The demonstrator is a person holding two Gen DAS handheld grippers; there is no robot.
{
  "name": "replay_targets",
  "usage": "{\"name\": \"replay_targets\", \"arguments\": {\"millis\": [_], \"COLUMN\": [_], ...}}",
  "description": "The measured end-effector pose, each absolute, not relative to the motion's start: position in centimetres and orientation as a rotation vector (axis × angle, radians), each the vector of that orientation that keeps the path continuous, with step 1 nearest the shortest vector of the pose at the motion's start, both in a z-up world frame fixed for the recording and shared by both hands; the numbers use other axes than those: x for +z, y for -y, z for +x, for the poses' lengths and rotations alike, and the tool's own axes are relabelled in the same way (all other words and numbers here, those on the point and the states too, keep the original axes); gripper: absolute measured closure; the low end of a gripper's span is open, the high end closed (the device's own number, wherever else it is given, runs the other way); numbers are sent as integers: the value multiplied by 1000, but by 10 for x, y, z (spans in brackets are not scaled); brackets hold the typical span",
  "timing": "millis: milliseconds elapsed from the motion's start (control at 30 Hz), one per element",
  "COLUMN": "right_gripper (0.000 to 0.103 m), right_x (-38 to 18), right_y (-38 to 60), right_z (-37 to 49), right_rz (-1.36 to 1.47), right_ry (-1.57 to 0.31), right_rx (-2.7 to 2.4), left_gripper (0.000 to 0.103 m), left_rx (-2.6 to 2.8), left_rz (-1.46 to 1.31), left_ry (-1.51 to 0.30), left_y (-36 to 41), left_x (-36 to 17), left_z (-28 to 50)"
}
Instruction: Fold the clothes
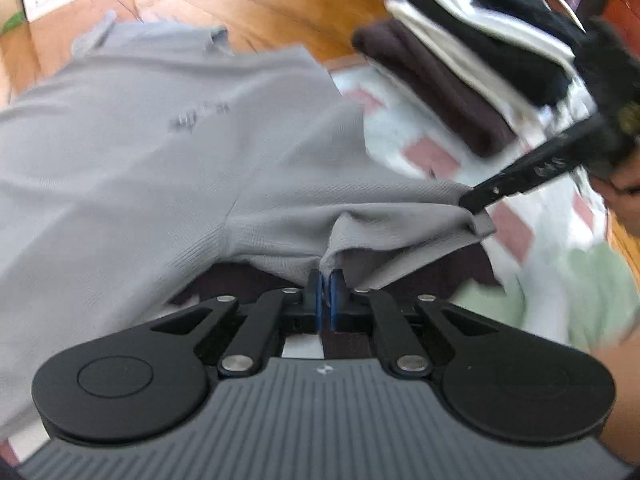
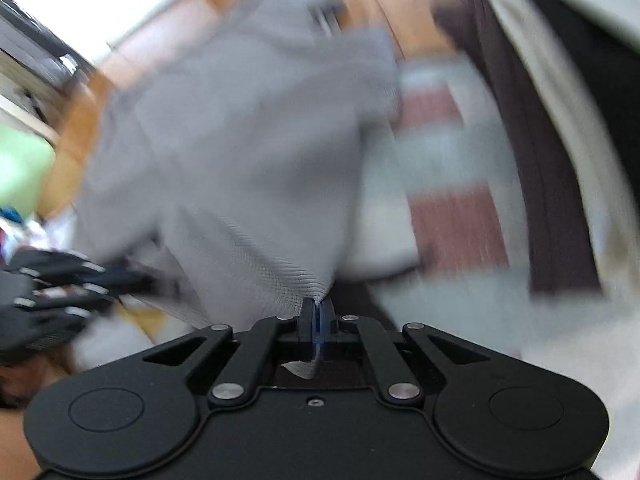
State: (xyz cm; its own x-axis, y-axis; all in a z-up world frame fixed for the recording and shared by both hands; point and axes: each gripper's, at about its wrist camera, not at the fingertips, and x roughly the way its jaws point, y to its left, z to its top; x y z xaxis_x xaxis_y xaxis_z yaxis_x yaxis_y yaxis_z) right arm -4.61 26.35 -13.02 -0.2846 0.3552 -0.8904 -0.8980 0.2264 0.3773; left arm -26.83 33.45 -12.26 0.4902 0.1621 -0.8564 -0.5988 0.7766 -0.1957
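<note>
Gripping the near edge of the grey shirt (image 1: 160, 140), the left gripper (image 1: 325, 280) has its blue-padded fingers pressed together with a fold of fabric pinched between them. The right gripper (image 1: 476, 200) enters the left wrist view from the right as a black finger pair, clamped on the same edge of the garment further along, where a small corner of cloth sticks out past the tips.

In the right wrist view, the right gripper (image 2: 318, 308) is closed on a ribbed corner of the grey shirt (image 2: 240, 140), with a strip of fabric showing behind the pads. This view is heavily blurred. The left gripper (image 2: 52, 280) appears at the left edge as a dark blurred shape.

The shirt spreads away from both grippers over a checked cloth (image 1: 432, 156) with white, pink and pale green squares; its far part lies over the wooden floor (image 1: 260, 0). A small dark mark shows on the shirt in the left wrist view; it is too blurred to read.

A stack of folded clothes (image 1: 472, 56), in dark brown, white and black layers, sits on the checked cloth to the right of the shirt, apart from it
</note>
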Motion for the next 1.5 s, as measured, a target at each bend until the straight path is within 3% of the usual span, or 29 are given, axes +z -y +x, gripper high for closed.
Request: {"name": "replay_targets", "arguments": {"millis": [133, 267, 300, 333, 400, 467, 533, 600, 700, 767, 833, 1233, 1500], "right_gripper": [100, 94, 88, 71, 55, 54, 43, 42, 41, 42, 97, 99, 100], "right_x": [-162, -154, -148, -142, -133, -129, -129, -137, -155, -168, -160, -163, -143], "right_y": [-261, -263, -264, -268, -276, -291, -311, -334, -358, -372, -368, -364, -391], "right_z": [-52, -53, -51, -50, -49, -47, -42, -41, -35, -34, -44, -90, -133], "right_rz": [-742, -736, -691, -653, -593, -549, -494, -411, -323, -301, -330, -786, -954], "right_ry": [-1360, -1316, -1308, -1293, -1251, -1192, -1179, -1202, -1242, -1258, -1151, -809, -639], "right_rx": [1197, 1255, 1283, 1305, 1344, 1391, 1398, 1371, 1327, 1287, 1331, 1293, 1295], "left_gripper": [100, 95, 92, 89, 74, 68, 66, 56, 56, 56, 56, 55, 52], "left_rx": [531, 522, 502, 476, 455, 460, 505, 568, 661, 689, 695, 721, 853], "left_rz": [-566, -635, -661, -694, -748, -795, -836, -886, -939, -986, -1016, -962, -1024], "left_ry": [-1134, -1031, -993, -952, -894, -849, -821, -793, -803, -830, -844, -909, -749], "left_y": [-341, -351, -353, -355, -359, -364, -372, -383, -399, -406, -406, -405, -427], "left_x": [-155, -140, -134, -130, -127, -126, -125, -128, -138, -147, -153, -149, -129], "left_z": [-267, -274, -276, -280, -283, -287, -293, -301, -309, -311, -313, -314, -360]}}
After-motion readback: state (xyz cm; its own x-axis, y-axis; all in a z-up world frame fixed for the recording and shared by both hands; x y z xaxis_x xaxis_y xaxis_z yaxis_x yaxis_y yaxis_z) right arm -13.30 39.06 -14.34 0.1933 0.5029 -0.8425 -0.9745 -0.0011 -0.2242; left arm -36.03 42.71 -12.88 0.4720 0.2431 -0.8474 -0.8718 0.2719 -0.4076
